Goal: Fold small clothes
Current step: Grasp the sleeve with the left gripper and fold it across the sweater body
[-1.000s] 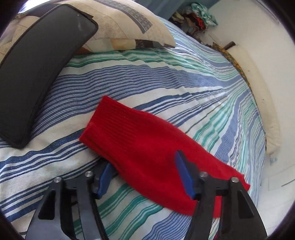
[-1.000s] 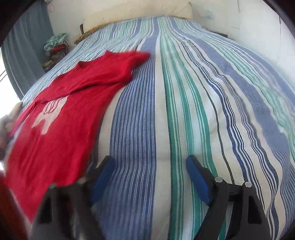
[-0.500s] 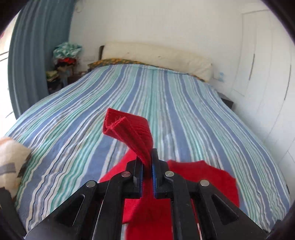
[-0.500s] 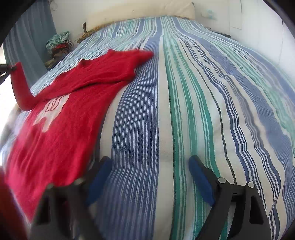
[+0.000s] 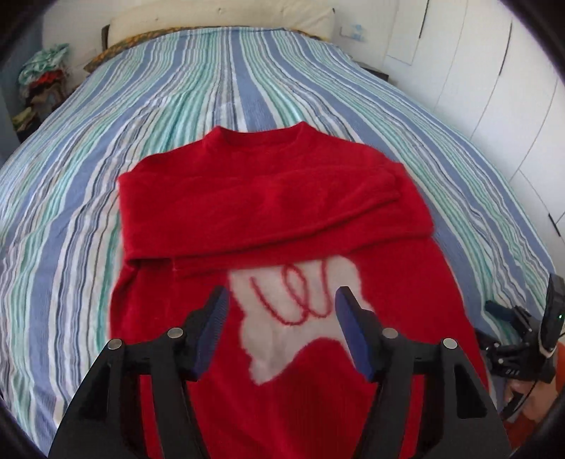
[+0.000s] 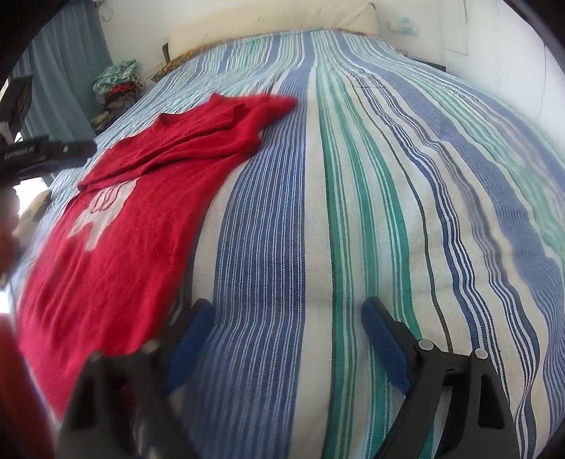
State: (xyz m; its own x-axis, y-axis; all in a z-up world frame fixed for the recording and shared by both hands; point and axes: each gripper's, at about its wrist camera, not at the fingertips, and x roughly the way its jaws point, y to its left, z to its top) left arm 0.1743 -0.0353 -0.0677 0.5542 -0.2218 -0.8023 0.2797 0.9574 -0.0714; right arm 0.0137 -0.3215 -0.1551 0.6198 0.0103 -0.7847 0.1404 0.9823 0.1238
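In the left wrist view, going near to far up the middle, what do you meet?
Left tool, open → white patch on the sweater → folded-over sleeves → collar → striped bedspread → pillow at the wall.

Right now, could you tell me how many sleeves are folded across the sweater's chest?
1 for certain: the left sleeve lies across the red sweater. The other sleeve seems to stick out sideways.
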